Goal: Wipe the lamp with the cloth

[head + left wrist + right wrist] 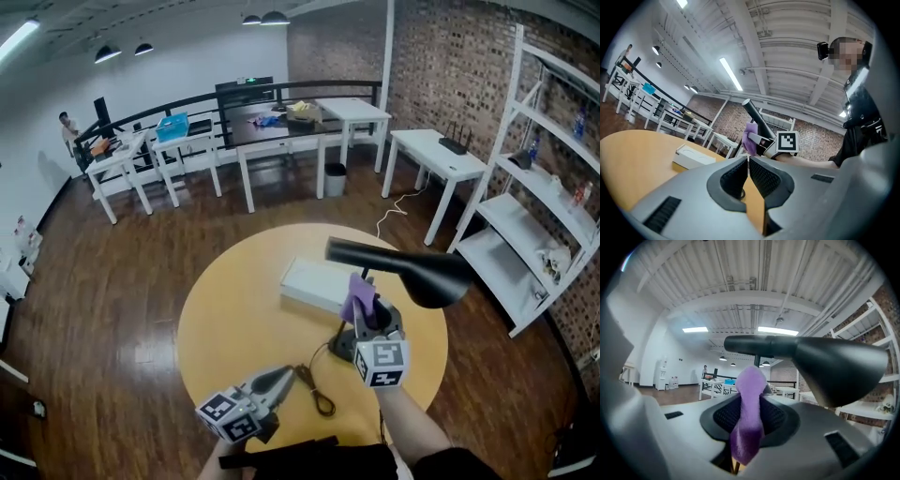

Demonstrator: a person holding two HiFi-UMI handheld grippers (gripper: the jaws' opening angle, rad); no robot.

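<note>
Purple cloth (750, 380), pinched in the right tool (751, 420), sits just below the lamp (834, 362), whose black head stretches rightward across mid-frame.

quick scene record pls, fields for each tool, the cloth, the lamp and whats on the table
left tool: shut, empty
right tool: shut on cloth
cloth: purple, sticking up just beneath the lamp head; contact unclear
lamp: black, standing on table
table: round, yellow; also holds white box and cable
</note>
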